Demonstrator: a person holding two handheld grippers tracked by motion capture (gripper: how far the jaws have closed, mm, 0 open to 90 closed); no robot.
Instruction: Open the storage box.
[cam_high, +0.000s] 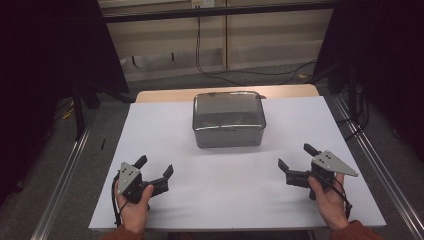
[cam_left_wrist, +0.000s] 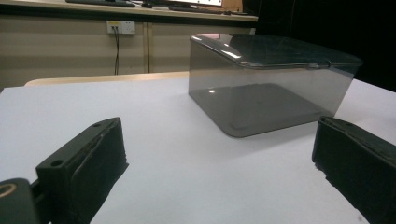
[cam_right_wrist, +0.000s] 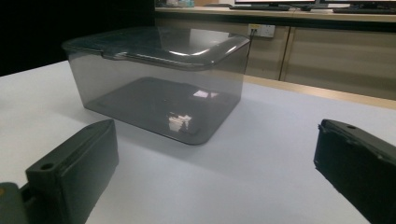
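Dim room, with dark surroundings framing the high view. The white tabletop (cam_high: 235, 190) is the brightest area. Overhead light leaves glare on the box (cam_high: 228, 119) lid and a soft shadow just beside the box. Near jaws look slightly soft.

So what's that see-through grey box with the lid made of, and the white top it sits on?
The lidded smoky-grey box looks like glossy, tinted clear plastic: its floor shows through and lights reflect off it. The flat white tabletop sheet looks matt, perhaps paper or board; hard to tell.
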